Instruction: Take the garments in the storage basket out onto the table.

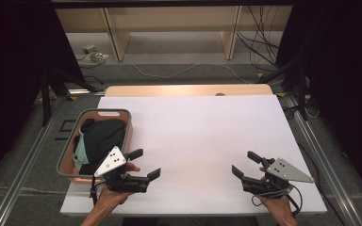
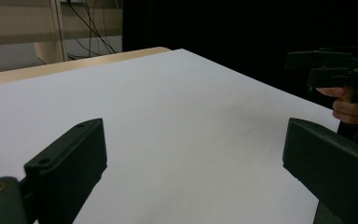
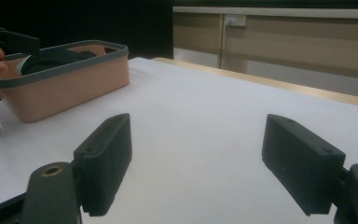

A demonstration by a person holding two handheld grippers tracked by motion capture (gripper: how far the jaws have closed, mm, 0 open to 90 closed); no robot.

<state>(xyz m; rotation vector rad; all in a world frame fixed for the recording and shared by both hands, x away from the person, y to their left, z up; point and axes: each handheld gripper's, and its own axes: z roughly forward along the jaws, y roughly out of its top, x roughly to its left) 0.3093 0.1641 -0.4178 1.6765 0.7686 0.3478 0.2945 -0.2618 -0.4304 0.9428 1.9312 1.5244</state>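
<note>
A pinkish basket (image 1: 129,129) with a grey rim sits at the table's left. It holds a dark garment (image 1: 102,137) and a pale green cloth (image 1: 80,151). My left gripper (image 1: 146,163) hovers just right of the basket's near corner. It is open, pointing right, with nothing between its jaws. Near the front right, my right gripper (image 1: 243,163) is open and empty, pointing left toward the other. In the left gripper view, the left gripper (image 2: 196,140) frames bare white table, with the right gripper (image 2: 328,65) beyond. The right gripper view shows the right gripper (image 3: 198,144) and the basket (image 3: 70,86) far left.
The white table top (image 1: 198,136) stretches between and beyond the grippers, with a wooden strip (image 1: 184,90) along its far edge. Behind it are wooden shelf legs (image 1: 115,37) and cables on the floor. Metal rails (image 1: 320,155) run along both sides.
</note>
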